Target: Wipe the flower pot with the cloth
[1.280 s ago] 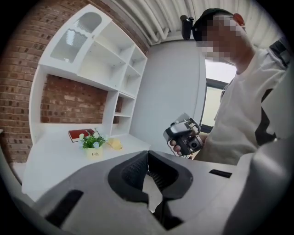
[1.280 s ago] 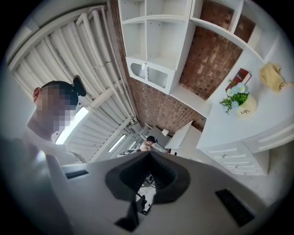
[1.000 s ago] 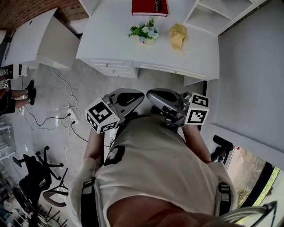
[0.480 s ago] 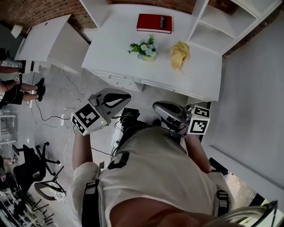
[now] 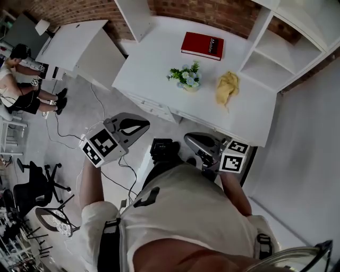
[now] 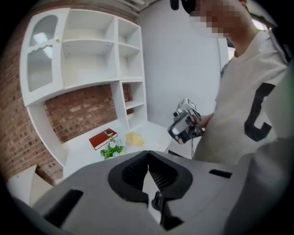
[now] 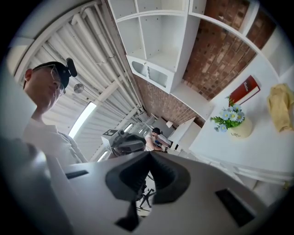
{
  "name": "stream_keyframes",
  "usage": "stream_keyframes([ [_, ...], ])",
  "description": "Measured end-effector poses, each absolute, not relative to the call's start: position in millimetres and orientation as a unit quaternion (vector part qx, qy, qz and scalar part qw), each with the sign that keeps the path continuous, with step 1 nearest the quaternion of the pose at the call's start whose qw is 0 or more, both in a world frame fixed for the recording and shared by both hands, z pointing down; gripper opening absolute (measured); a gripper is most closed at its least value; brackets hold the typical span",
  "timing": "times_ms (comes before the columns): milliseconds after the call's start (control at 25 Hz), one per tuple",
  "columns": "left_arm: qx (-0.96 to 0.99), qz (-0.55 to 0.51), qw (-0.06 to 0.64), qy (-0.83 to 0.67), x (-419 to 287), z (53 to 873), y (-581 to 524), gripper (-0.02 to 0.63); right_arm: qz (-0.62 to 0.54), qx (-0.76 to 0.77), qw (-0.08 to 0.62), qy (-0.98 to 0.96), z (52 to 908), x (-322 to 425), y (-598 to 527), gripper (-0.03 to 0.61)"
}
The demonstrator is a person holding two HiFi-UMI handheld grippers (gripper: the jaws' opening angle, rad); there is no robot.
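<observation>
**Seated person** [image 5: 18, 79]: far left on the grey floor, beside a white side desk [image 5: 79, 42].

**Black swivel chair** [image 5: 34, 194] and **loose black cables** [image 5: 66, 135]: on the floor, left of the left gripper.

**Left gripper** [image 5: 146, 125]: grey moulded shell with a marker cube at the rear. Its ribbed black jaws are pressed together, empty. It is held over the floor, short of the tabletop's front edge.

**White tabletop** [image 5: 154, 69]: smooth and matte. The left half is bare, open out to the left edge and front-left corner.

**Red hardback book** [image 5: 202, 45]: lies flat at the back edge, by the brick wall [image 5: 212, 13].

**Small cream flower pot with green leaves and pale blue flowers** [image 5: 187, 78]: upright near the tabletop's middle, in front of the book and apart from it.

**Right gripper** [image 5: 187, 139]: same build as the left, jaws closed tip to tip, empty. It is held over the floor below the front edge, well apart from pot and cloth. Open floor lies between both grippers and that edge.

**Crumpled yellow cloth** [image 5: 227, 88]: a soft heap just right of the pot, not touching it. It lies toward the right edge, in front of the white open shelving unit [image 5: 265, 64].
</observation>
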State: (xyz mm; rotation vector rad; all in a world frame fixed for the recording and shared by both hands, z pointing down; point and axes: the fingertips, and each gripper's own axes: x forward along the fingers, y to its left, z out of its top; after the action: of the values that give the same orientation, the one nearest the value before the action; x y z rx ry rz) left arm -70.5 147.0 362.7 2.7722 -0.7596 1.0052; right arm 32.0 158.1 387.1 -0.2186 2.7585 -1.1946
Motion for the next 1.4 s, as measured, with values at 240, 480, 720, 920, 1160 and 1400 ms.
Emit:
stream_keyframes([
  [240,0.930,0.119,0.163,-0.308,-24,398,111,0.021,-0.387,-0.069,0.035,0.919,393,14,124,0.011],
  [480,0.929,0.093,0.188,-0.304,-50,404,84,0.021,-0.390,-0.076,0.014,0.918,390,-31,91,0.011],
  [720,0.930,0.112,0.190,-0.295,-92,417,53,0.021,-0.397,-0.094,-0.005,0.913,390,-76,58,0.011],
  [920,0.931,0.122,0.200,-0.279,-101,439,30,0.021,-0.414,-0.131,0.001,0.901,399,-83,27,0.011],
  [1160,0.927,0.163,0.179,-0.288,-110,458,-7,0.021,-0.399,-0.184,0.022,0.898,397,-63,-4,0.011],
  [1400,0.916,0.178,0.180,-0.313,-95,466,-38,0.021,-0.375,-0.282,-0.012,0.883,423,18,-57,0.011],
])
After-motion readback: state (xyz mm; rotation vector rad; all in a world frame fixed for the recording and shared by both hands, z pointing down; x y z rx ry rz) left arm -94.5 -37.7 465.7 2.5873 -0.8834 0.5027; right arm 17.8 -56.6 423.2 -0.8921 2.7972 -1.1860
